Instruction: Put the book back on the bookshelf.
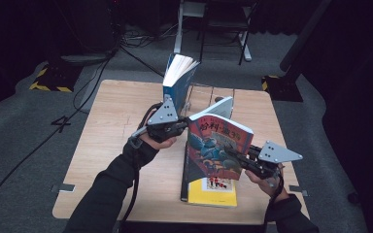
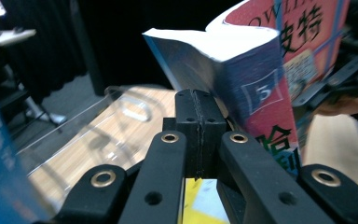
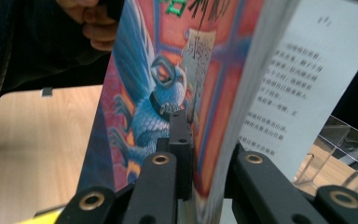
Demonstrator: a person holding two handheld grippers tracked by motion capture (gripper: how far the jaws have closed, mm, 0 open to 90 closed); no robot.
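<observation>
Glossy paper cover on the red book [image 1: 218, 145], matt black plastic claws, pale wood-grain table [image 1: 116, 121]

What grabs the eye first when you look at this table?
A thick red and blue paperback held up over the middle of the table, pinched between the left gripper and the right gripper. Behind it a blue book stands upright, and a yellow book lies flat below.

Dark recording studio or lab: black curtains around, grey carpet, cables [image 1: 126, 41] trailing over floor, hazard-taped stand bases [image 1: 51, 80], lone wooden table [image 1: 111, 126] under spot lighting.
</observation>
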